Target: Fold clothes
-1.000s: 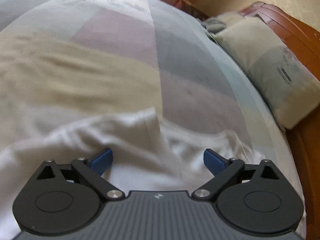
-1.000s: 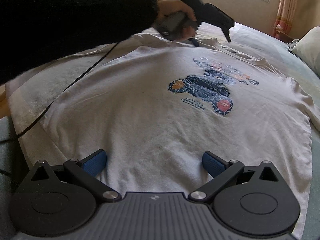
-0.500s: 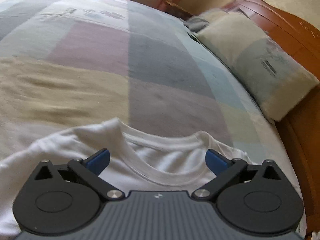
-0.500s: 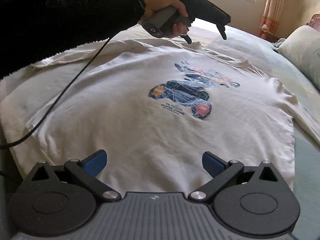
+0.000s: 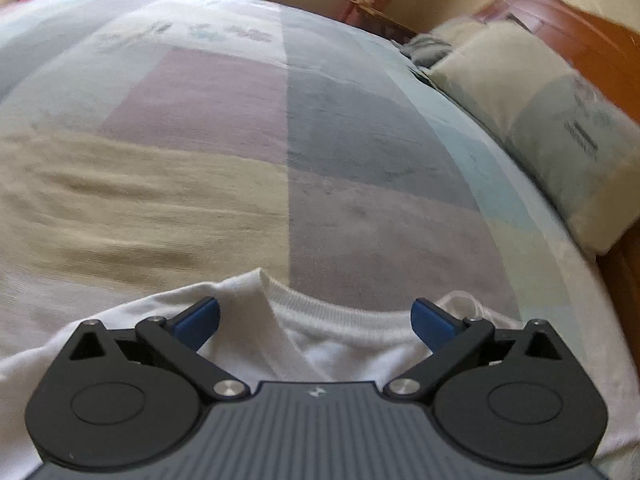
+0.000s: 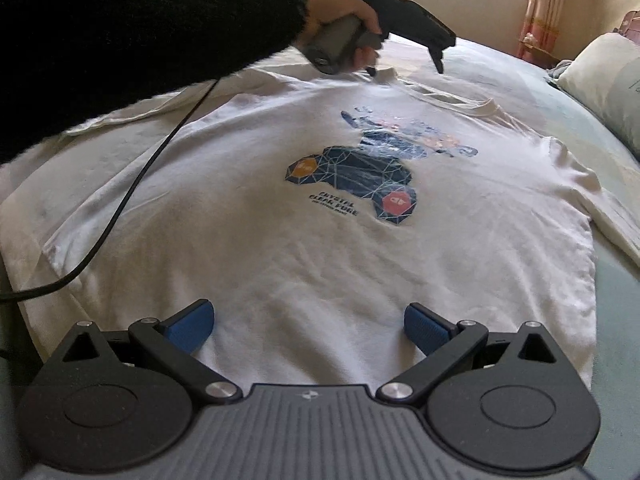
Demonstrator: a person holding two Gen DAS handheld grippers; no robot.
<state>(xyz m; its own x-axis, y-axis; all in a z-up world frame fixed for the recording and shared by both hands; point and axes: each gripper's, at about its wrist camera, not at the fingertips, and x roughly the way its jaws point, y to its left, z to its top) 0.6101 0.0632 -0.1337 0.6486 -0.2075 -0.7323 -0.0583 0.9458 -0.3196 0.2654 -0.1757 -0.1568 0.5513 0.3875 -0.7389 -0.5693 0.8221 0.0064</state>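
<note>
T-shirt is lying flat, print side up, on the bed, hem end nearest your right tongs and collar right under your left tongs; both sets are spread wide and holding nothing, just hovering over the white fabric; from the right wrist view you can see your left hand up at the neckline with the tool tilted down at it.

Stuff I reckon could bite you from here:

- collar is doubled ribbing plus a back layer; pinch too shallow and you'd likely get the top layer only, so the shirt peels open instead of folding;
- the cable is draped across the shirt's left side and sleeve; lift that edge and it may drag or bunch the cloth;
- the sleeve on the pillow side trails off toward the bed's edge, so a quick pull could leave it twisted underneath;
- bedspread is soft and a bit rumpled; press down hard and you might grab it along with the shirt;
- lift the two ends unevenly and the print would probably end up skewed in the fold.
</note>
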